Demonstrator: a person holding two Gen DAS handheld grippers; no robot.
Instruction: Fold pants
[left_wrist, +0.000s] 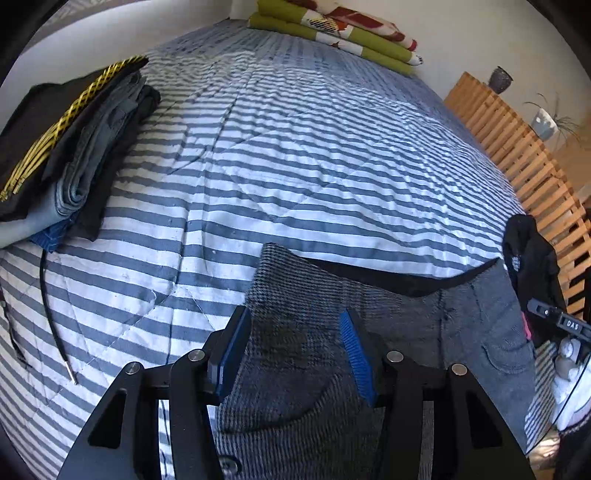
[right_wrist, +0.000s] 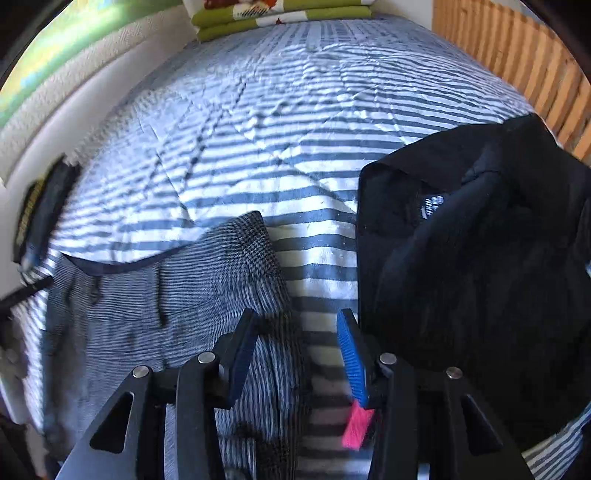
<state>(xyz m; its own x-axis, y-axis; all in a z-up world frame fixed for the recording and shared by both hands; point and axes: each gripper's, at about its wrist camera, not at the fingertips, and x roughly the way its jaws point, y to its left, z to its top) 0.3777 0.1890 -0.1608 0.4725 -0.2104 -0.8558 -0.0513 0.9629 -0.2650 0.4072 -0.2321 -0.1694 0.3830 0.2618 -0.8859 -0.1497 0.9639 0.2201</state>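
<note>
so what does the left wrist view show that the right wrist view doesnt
Only the left wrist view: a sharp look at the folded clothes stack, two plant pots on the wooden slats, and the left tool open over the grey pants.

Only the right wrist view: the right tool open at the pants' edge, and a pink tag.

Both: striped bedspread, pants, black garment, green folded blanket.
</note>
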